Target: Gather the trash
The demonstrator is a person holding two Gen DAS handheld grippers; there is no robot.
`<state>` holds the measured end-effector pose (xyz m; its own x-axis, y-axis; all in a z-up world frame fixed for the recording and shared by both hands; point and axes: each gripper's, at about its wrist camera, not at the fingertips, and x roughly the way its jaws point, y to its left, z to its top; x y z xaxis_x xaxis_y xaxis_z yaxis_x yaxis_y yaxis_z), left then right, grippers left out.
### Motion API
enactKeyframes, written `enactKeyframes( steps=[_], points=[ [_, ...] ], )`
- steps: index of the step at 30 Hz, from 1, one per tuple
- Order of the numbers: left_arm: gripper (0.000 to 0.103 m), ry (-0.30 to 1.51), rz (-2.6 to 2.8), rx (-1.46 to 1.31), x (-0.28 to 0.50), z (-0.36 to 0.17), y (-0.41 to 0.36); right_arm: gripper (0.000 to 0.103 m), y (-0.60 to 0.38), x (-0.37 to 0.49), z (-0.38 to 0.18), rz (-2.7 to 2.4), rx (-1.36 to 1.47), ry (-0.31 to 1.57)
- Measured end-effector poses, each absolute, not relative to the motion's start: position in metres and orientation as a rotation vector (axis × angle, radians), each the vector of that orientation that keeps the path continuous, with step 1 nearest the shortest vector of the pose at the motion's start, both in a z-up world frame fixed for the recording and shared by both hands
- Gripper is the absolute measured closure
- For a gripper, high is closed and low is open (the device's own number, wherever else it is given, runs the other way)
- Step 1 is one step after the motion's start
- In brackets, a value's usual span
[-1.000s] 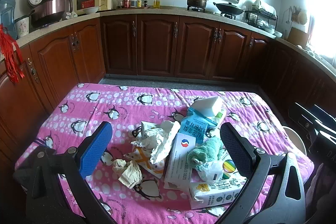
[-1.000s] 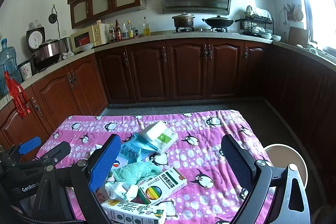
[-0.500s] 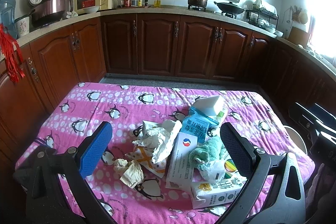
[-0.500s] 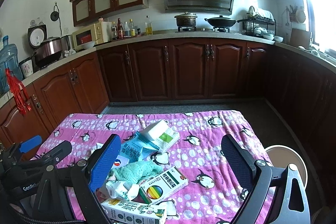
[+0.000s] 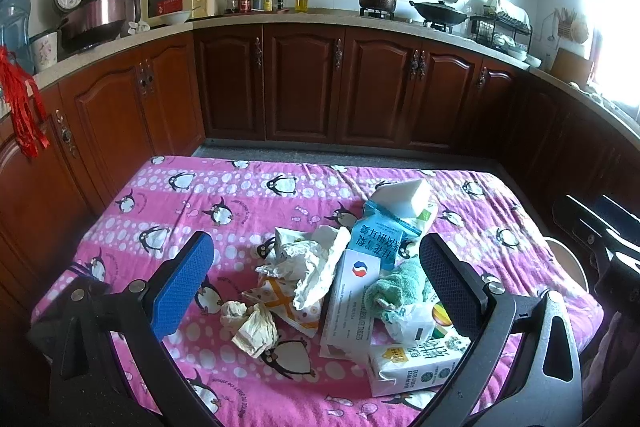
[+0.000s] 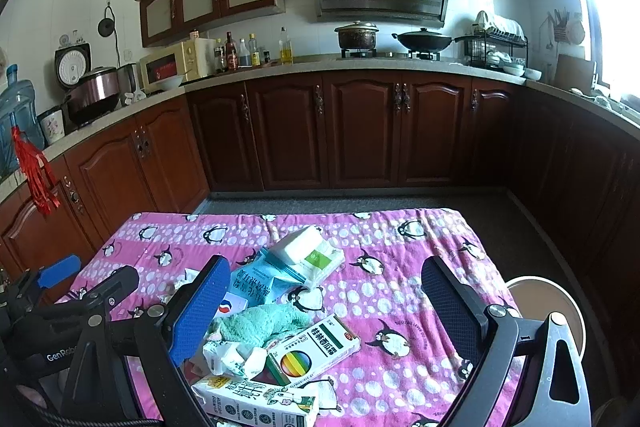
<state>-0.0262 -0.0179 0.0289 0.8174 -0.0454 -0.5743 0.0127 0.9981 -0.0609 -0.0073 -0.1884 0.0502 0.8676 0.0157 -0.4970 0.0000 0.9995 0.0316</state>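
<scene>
Barely anything is shifting since a second ago: both my wrist views are creeping a touch lower and closer over the pile, and the trash itself is lying just as it was. Through the left wrist camera, my left gripper [image 5: 316, 279] is hovering spread wide and empty above the pink penguin cloth [image 5: 168, 203], its fingers bracketing the heap: crumpled tissue [image 5: 308, 263], a small paper wad [image 5: 254, 327] nearest me, a long white box [image 5: 352, 303], a blue carton [image 5: 376, 239], a teal cloth [image 5: 400, 287] and a milk carton [image 5: 416, 359] at the near right. I'm judging the risk here as a sloppy grab: everything is overlapping, so closing on the tissue could be dragging the patterned wrapper [image 5: 280, 303] beneath it, or nudging boxes off the table edge. Over on the right wrist camera, my right gripper [image 6: 324, 299] is hanging equally wide apart, holding nothing, over the cloth's right half. This view is giving me what the other hides: the green-and-white medicine box [image 6: 316, 347] with its rainbow disc in full, the white soft pack [image 6: 308, 253] with its green label, and the round bin [image 6: 548, 303] on the floor just past the table's right edge. It's also catching my left gripper's body, yet it's missing the paper wad entirely. The bin is sitting low and off to the side, so a loosely pinched scrap could be dropping short.
</scene>
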Motion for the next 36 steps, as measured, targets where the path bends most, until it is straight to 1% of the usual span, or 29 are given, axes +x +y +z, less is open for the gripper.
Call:
enactKeyframes(
  steps=[31,36],
  points=[
    [0.001,0.613,-0.033,-0.054,-0.027,0.0252,-0.0172,0.008,-0.1887,-0.0094,0.0462,0.015,0.037,0.497],
    [0.004,0.613,-0.032,-0.046,-0.0279,0.0227,-0.0178,0.008,-0.1882,-0.0098,0.0462,0.018,0.042,0.495]
  ],
)
